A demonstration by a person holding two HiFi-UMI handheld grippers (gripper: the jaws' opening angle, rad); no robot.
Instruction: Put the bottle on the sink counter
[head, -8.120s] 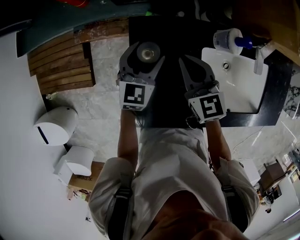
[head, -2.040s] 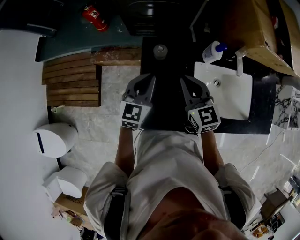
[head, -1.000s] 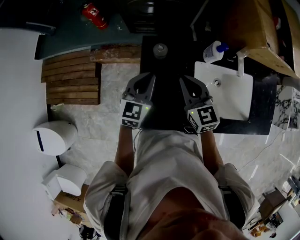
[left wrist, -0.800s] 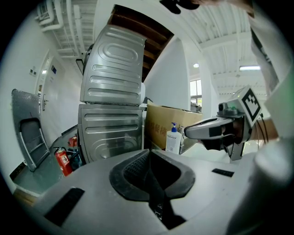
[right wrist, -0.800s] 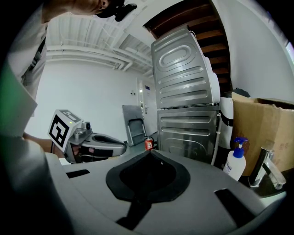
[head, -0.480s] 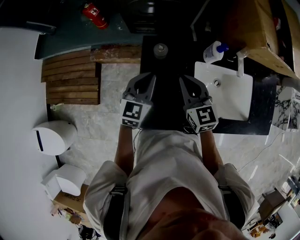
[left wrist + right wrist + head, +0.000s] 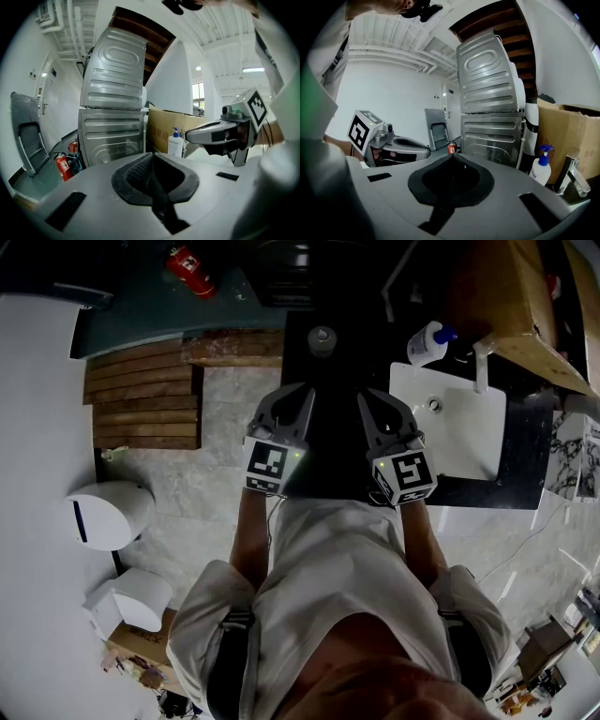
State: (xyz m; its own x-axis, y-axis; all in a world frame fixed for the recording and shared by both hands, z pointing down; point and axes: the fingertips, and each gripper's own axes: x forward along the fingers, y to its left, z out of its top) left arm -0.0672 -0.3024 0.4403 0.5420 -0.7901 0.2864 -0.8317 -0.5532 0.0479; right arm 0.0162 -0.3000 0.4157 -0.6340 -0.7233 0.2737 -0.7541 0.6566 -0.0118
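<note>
The bottle [image 7: 322, 337], seen from above as a small grey round top, stands alone on the dark sink counter [image 7: 333, 442], left of the white basin [image 7: 450, 423]. My left gripper [image 7: 298, 392] hovers over the counter's near part, well short of the bottle, with its jaws shut and nothing in them. My right gripper [image 7: 367, 399] hangs beside it, also shut and empty. In the left gripper view the jaw tips [image 7: 152, 155] meet, and the bottle is hidden behind them. The right gripper [image 7: 452, 157] shows its tips touching too.
A white pump bottle [image 7: 427, 341] with a blue head and a faucet [image 7: 482, 360] stand at the basin's far side. A cardboard box [image 7: 525, 306] lies beyond. A red fire extinguisher [image 7: 190, 271], a wooden slat mat [image 7: 141, 399] and white bins [image 7: 108, 514] are on the floor at left.
In the oldest frame the left gripper held the bottle; now it stands free on the counter and both grippers are drawn back. Over the last second almost nothing moves.
</note>
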